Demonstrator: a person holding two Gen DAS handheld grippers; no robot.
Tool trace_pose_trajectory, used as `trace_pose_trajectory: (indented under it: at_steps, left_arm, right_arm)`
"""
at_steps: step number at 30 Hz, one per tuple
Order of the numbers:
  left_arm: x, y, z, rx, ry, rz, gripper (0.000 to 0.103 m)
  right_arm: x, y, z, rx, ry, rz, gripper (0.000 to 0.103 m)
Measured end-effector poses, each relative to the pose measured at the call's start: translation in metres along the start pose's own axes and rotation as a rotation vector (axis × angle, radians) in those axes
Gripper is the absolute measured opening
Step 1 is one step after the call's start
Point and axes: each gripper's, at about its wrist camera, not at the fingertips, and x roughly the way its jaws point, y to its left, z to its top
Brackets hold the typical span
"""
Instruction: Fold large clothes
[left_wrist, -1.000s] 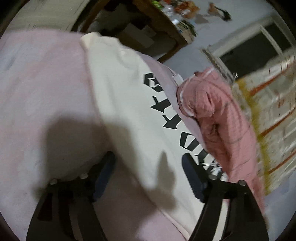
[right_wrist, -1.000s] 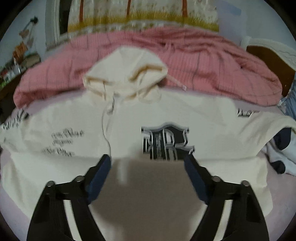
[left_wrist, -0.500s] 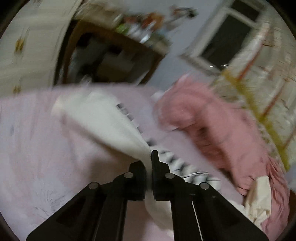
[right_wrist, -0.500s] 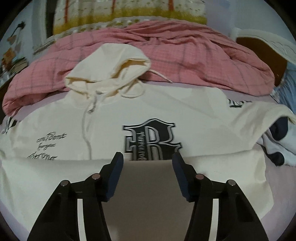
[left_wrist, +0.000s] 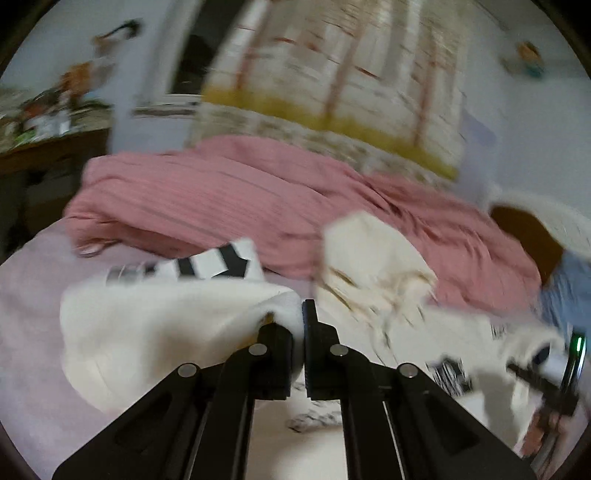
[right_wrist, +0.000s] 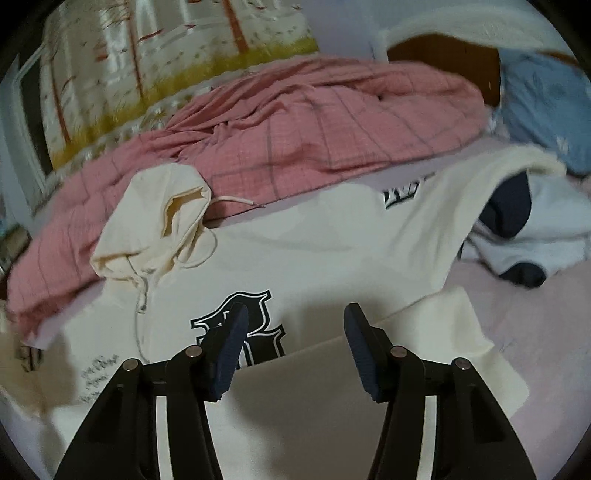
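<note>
Left gripper (left_wrist: 303, 314) is clamped tight on a bunch of cream fabric, the sleeve (left_wrist: 166, 321) of the hoodie (right_wrist: 332, 258), and what a change: a second ago those jaws stood wide over the flat sleeve, now they have bitten and hauled it up and across, lettering flipped over at ten o'clock. That's the first fold under way, sleeve heading for the chest. Right gripper (right_wrist: 291, 350) hangs over the lower front with its jaws half apart and nothing pinched between them; it has narrowed since a second ago, the big black chest letter (right_wrist: 240, 328) just past its left finger.

The hoodie lies face up on the pink bedsheet (right_wrist: 517, 314), hood (right_wrist: 162, 218) at eleven o'clock against the rumpled pink quilt (right_wrist: 314, 129). Room is tight up top: quilt crowds the twelve o'clock edge, a navy-and-white garment (right_wrist: 517, 229) sits under the far sleeve at two o'clock. Open sheet lies at four o'clock.
</note>
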Motion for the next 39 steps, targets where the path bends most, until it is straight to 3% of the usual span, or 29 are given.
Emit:
trace_pose_trajectory:
  at_steps: [3,5,8,10,13,15,17,21,26,29,33,36,38,39]
  left_arm:
    - [0.024,-0.02,-0.02,0.043,0.085,-0.03,0.004]
    - [0.044,-0.032,-0.035,0.066,0.172,0.008,0.006]
    - [0.049,-0.045,-0.045,0.132,0.189,0.026,0.016]
    - [0.034,-0.052,-0.039,0.166,0.137,0.032,0.044]
    - [-0.006,-0.055,-0.024,0.19,-0.01,0.076,0.075]
    - [-0.032,-0.053,-0.011,0.193,-0.087,0.138,0.076]
    - [-0.06,-0.037,0.006,0.149,-0.151,0.127,0.081]
    - [-0.103,0.001,0.033,0.088,-0.242,0.225,0.083]
    - [-0.103,0.055,0.047,0.028,-0.199,0.346,0.085]
    - [-0.091,0.094,0.048,-0.072,-0.15,0.309,0.085]
    - [-0.072,0.12,0.045,-0.067,-0.099,0.31,0.085]
    - [-0.067,0.155,0.038,-0.162,-0.047,0.295,0.085]
    - [-0.071,0.176,0.034,-0.231,-0.044,0.289,0.084]
    - [-0.074,0.188,0.032,-0.267,-0.047,0.281,0.084]
  right_arm:
    - [0.002,0.0,0.001,0.0,0.012,0.003,0.057]
    - [-0.001,0.008,-0.001,-0.042,-0.013,-0.051,0.057]
    - [-0.017,0.029,-0.004,-0.16,-0.108,-0.141,0.058]
    - [-0.023,0.034,-0.003,-0.173,-0.108,-0.098,0.058]
    - [-0.029,0.037,-0.002,-0.158,-0.102,-0.041,0.058]
    - [-0.029,0.042,-0.004,-0.182,-0.111,-0.056,0.058]
    - [-0.027,0.048,-0.007,-0.201,-0.112,-0.052,0.058]
    - [-0.028,0.063,-0.015,-0.24,-0.097,0.029,0.058]
    - [-0.051,0.104,-0.043,-0.37,-0.1,0.159,0.058]
    - [-0.066,0.155,-0.069,-0.476,-0.062,0.239,0.058]
    - [-0.08,0.236,-0.094,-0.597,-0.011,0.341,0.058]
    - [-0.081,0.303,-0.109,-0.691,0.02,0.376,0.057]
    - [-0.075,0.337,-0.117,-0.733,0.072,0.408,0.044]
    - [-0.07,0.354,-0.122,-0.74,0.117,0.439,0.044]
